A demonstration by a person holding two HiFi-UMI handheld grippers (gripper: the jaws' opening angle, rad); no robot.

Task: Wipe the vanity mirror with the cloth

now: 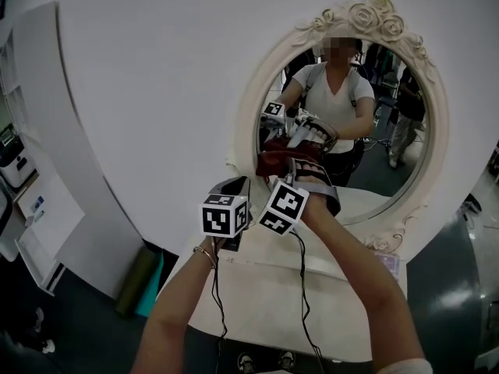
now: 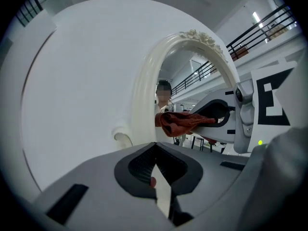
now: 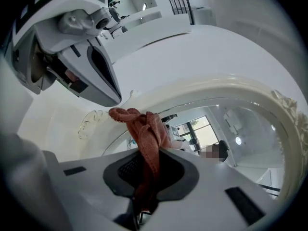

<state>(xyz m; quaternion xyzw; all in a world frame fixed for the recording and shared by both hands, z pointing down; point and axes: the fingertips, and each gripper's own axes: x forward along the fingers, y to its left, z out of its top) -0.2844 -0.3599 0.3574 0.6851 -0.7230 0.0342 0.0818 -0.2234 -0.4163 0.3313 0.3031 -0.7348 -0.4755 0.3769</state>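
An oval vanity mirror with a cream frame [image 1: 248, 107] topped by carved roses hangs on the white wall. My right gripper [image 1: 300, 166] is shut on a reddish-brown cloth [image 1: 277, 160], which sits bunched at the glass's lower left edge. In the right gripper view the cloth [image 3: 144, 134] rises out of the jaws [image 3: 144, 177] toward the frame [image 3: 231, 88]. My left gripper [image 1: 236, 184] hovers just left of it, off the glass, near the frame. Its jaws [image 2: 155, 170] are shut with nothing in them, and the cloth [image 2: 178, 121] shows beyond them.
A white vanity top [image 1: 351, 287] lies below the mirror. A green and teal roll [image 1: 144, 283] leans on the floor at its left. White shelving [image 1: 39, 209] stands at far left. The glass [image 1: 390, 131] reflects a person and a room behind.
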